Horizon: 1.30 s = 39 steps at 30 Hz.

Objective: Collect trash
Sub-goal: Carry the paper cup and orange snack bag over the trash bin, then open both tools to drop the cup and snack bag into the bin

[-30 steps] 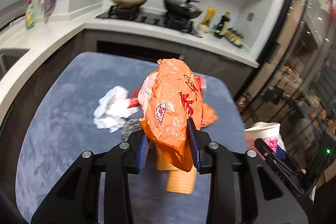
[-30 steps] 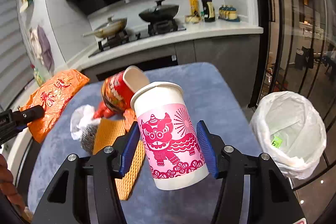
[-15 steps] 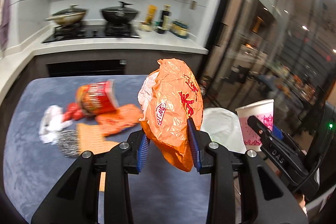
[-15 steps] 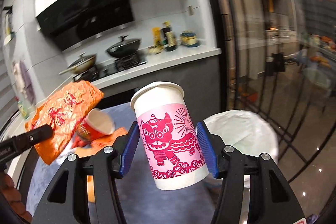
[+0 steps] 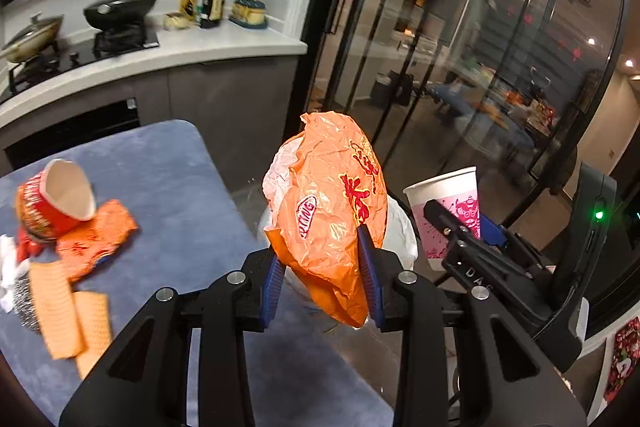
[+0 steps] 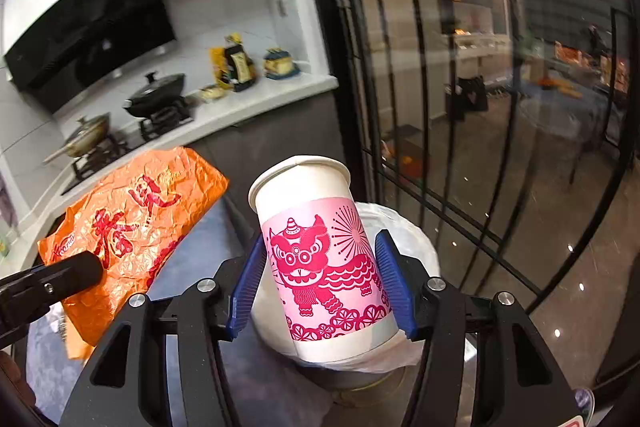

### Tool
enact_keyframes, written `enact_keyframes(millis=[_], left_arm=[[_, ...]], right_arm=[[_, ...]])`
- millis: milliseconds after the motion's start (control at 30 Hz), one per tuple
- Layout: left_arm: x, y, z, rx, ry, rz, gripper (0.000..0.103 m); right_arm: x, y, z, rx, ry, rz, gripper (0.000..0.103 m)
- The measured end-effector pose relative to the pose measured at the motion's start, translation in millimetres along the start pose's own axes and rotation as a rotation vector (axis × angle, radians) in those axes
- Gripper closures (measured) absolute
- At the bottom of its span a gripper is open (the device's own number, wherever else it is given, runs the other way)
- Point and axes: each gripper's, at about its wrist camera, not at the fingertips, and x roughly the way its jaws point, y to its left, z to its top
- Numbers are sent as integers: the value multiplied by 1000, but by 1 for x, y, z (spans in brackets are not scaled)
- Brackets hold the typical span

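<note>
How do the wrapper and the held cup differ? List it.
The wrapper is orange, crumpled and soft; the cup is white with a pink print and rigid. The wrapper is in the left gripper, the cup in the right gripper. Both are held off the table.

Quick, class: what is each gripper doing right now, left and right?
Left gripper: closed on the orange snack bag.
Right gripper: closed on the white paper cup with the pink lion print.
</note>
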Motion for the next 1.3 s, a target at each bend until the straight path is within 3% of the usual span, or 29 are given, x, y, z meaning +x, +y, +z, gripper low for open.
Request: enact_keyframes(millis=[233,633,700,733,800,900,1300], left_arm=[[46,-18,6,53,50,7,69],[112,-15,1,38,161,27,68],[117,-11,1,22,163,29,60],[119,-9,1,13,165,24,58],[118,-6,1,2,162,25,44],[112,-1,1,-7,130,43,35],[87,15,6,-36,71,77,32]], right_arm=[[25,-18,2,23,33,-36,49],[69,-32,3,58,93,-66,46],[75,-33,5,63,96,-66,46],[77,-33,5,69,94,-71,45],[78,-33,5,76,95,-65,40],[79,-31,6,77,78,-70,33],[65,-9,11,48,39,-37,31]])
